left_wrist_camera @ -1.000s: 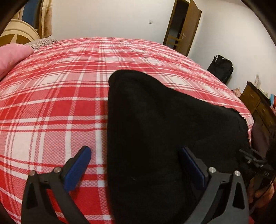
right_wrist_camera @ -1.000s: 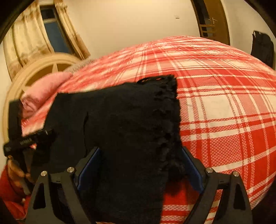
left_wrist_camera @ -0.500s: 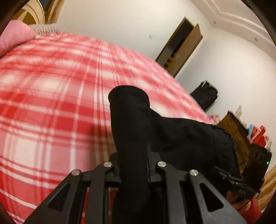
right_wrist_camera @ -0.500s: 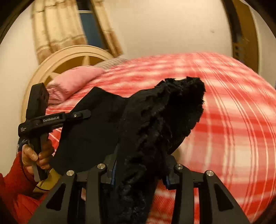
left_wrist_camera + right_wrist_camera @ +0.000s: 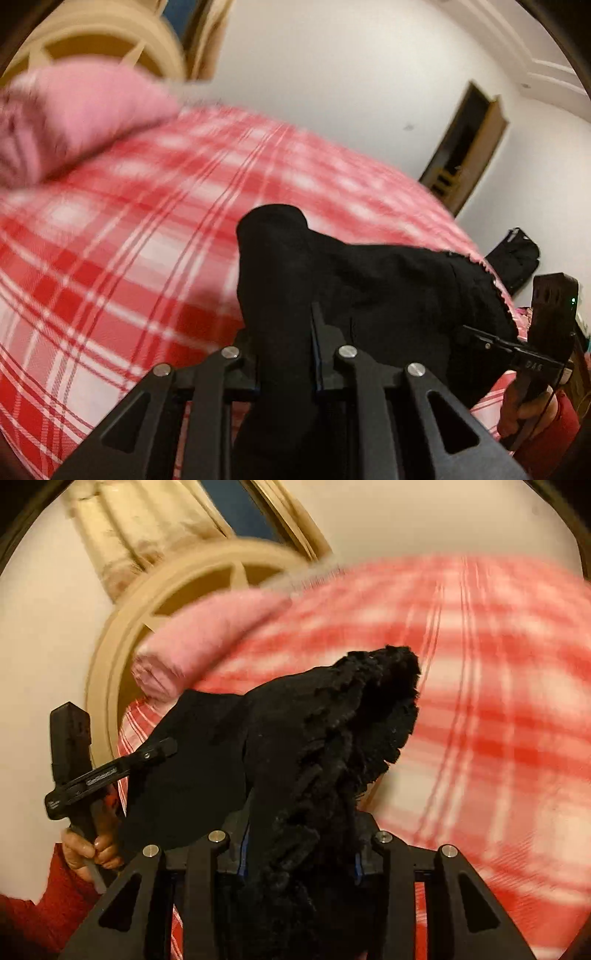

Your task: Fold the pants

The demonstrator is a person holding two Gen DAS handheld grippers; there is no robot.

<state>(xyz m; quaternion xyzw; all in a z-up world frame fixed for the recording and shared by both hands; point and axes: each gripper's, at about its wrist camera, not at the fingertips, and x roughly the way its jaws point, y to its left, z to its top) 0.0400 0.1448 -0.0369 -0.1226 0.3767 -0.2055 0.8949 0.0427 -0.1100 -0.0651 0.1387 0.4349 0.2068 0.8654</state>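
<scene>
Overhead, both claws clamp black pants [image 5: 369,280], red plaid bedspread [image 5: 129,258], pink pillow [image 5: 74,114], white walls, open door [image 5: 469,162]

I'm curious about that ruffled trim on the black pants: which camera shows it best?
The right wrist view: the ruffled trim fills the centre, bunched in the right gripper. The left wrist view shows only a thin edge of it at the far right.

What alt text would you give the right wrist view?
The right gripper is shut on a bunched, fuzzy edge of black pants, lifted over a red plaid bedspread. At left, a hand holds the left gripper on another edge.
</scene>
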